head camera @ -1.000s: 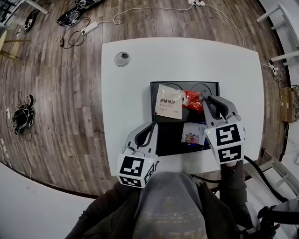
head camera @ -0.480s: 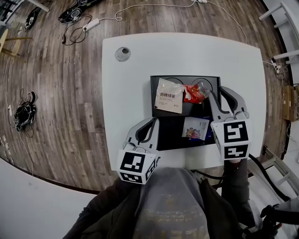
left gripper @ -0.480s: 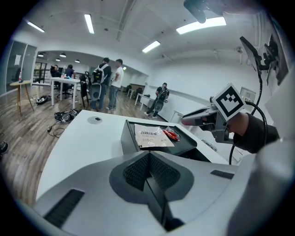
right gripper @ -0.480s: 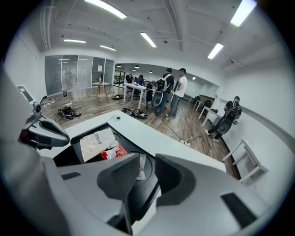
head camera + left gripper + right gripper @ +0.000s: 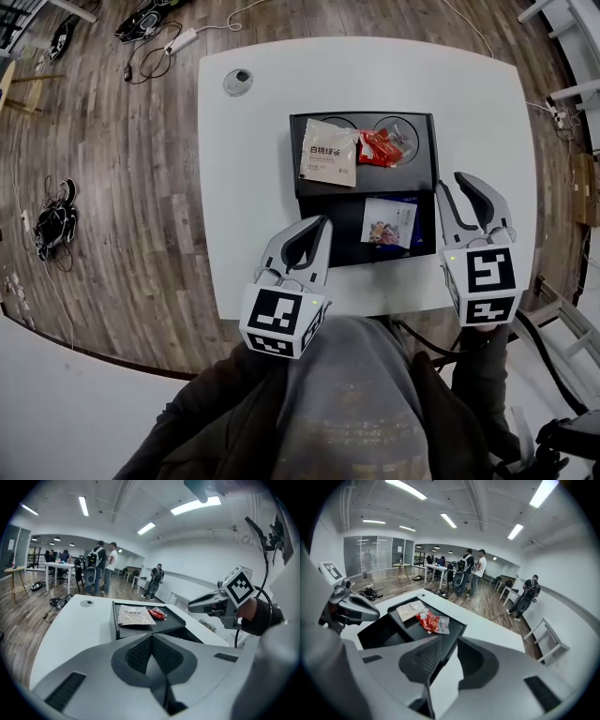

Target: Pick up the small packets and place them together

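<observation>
Right tongs (image 5: pixel 452 184), just opened, empty, drew back from red packet (image 5: pixel 377 148); left tongs (image 5: pixel 322 225) seem shut.

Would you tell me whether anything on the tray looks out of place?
The colourful packet lies alone in the near half of the black tray, apart from the white packet and red packet side by side at its far end.

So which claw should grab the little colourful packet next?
Probably the right claw: its jaws have just been opening, stand apart with nothing between them, and it sits beside the tray near the colourful packet. The left claw is shut.
</observation>
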`<action>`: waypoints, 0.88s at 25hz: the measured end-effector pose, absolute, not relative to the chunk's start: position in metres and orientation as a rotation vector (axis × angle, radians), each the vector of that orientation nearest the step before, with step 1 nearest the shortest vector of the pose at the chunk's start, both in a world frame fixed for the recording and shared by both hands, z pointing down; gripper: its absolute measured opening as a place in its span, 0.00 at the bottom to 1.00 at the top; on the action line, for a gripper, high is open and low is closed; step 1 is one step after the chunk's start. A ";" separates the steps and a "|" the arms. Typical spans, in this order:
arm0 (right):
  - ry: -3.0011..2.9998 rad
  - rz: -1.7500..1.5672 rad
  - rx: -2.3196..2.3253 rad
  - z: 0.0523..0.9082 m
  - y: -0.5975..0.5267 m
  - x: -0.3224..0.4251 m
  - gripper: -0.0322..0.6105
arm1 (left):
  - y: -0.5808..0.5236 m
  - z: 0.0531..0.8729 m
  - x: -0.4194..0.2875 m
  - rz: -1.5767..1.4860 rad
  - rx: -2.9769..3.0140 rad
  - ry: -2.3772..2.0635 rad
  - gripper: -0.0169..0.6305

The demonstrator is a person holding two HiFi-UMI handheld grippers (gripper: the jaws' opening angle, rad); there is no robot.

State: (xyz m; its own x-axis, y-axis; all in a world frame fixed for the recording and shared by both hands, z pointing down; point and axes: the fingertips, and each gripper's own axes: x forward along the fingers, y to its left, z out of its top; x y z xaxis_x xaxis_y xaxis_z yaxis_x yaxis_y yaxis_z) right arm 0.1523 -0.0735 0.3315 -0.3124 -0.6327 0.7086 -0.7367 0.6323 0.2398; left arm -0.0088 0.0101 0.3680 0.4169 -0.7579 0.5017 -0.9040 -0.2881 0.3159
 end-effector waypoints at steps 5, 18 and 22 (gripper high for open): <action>-1.997 0.199 0.891 0.369 -0.021 0.152 0.21 | 0.027 0.366 0.012 0.360 2.154 -1.364 0.03; -1.841 0.215 0.631 0.433 0.006 0.125 0.06 | 0.033 0.367 0.000 0.387 2.128 -1.392 0.03; -1.747 0.175 0.536 0.451 0.010 0.117 0.06 | 0.030 0.367 -0.015 0.379 2.108 -1.418 0.03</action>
State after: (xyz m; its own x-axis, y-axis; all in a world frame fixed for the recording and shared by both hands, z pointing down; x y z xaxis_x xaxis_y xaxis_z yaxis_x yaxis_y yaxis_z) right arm 0.1166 0.0097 0.4508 -0.1545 -0.2586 0.9535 -0.4428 0.8809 0.1672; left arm -0.0154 0.0297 0.3667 0.3994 -0.7536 0.5220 -0.9136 -0.2798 0.2951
